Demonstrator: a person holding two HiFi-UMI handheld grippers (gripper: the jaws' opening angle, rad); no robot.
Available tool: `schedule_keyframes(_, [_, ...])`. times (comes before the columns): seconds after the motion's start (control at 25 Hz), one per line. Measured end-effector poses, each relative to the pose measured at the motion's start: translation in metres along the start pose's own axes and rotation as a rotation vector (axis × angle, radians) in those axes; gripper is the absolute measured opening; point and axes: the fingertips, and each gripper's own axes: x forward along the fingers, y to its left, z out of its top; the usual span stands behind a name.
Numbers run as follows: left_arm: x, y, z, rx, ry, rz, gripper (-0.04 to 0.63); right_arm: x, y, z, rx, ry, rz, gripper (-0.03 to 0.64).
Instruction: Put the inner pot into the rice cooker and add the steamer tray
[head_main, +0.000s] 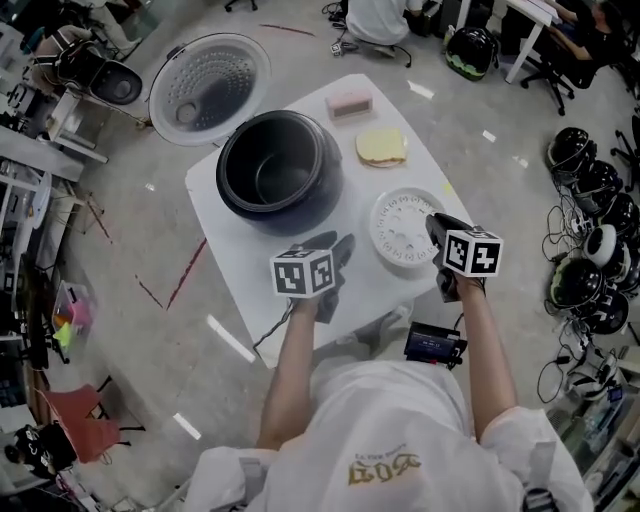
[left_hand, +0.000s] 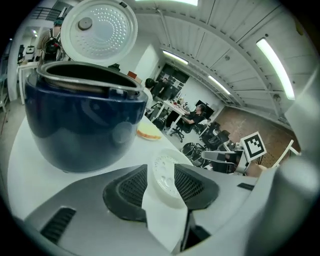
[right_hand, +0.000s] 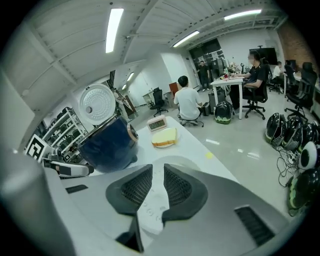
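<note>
The dark blue rice cooker (head_main: 278, 165) stands on the white table (head_main: 250, 262) with its round lid (head_main: 208, 88) swung open at the back. Its dark inner pot (head_main: 272, 175) sits inside, and its grey rim (left_hand: 75, 80) shows in the left gripper view. The white perforated steamer tray (head_main: 405, 228) lies flat to the cooker's right. My left gripper (head_main: 340, 250) hovers open between cooker and tray, nothing in its jaws (left_hand: 161, 172). My right gripper (head_main: 437, 228) is over the tray's right edge. Its jaws (right_hand: 158, 175) stand narrowly apart, and the tray (right_hand: 151, 210) shows through the gap.
A yellow sponge (head_main: 381, 147) and a pink clock (head_main: 349, 104) lie at the table's far side. A cable (head_main: 268, 338) hangs off the near edge. Helmets (head_main: 590, 230) crowd the floor on the right. People sit at desks (right_hand: 240, 80) beyond.
</note>
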Motion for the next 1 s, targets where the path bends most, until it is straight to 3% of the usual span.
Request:
schedule_keyframes(0.52, [0.084, 0.014, -0.037, -0.102, 0.138, 0.067, 0.195, 0.034, -0.089, -0.036, -0.013, 0.171, -0.038, 0.130])
schedule_keyframes(0.72, [0.099, 0.017, -0.047, -0.137, 0.148, 0.100, 0.244, 0.040, -0.103, -0.052, -0.007, 0.216, -0.030, 0.141])
schedule_keyframes(1.0, [0.118, 0.018, -0.059, -0.220, 0.159, 0.084, 0.231, 0.047, -0.106, -0.060, 0.016, 0.240, 0.014, 0.155])
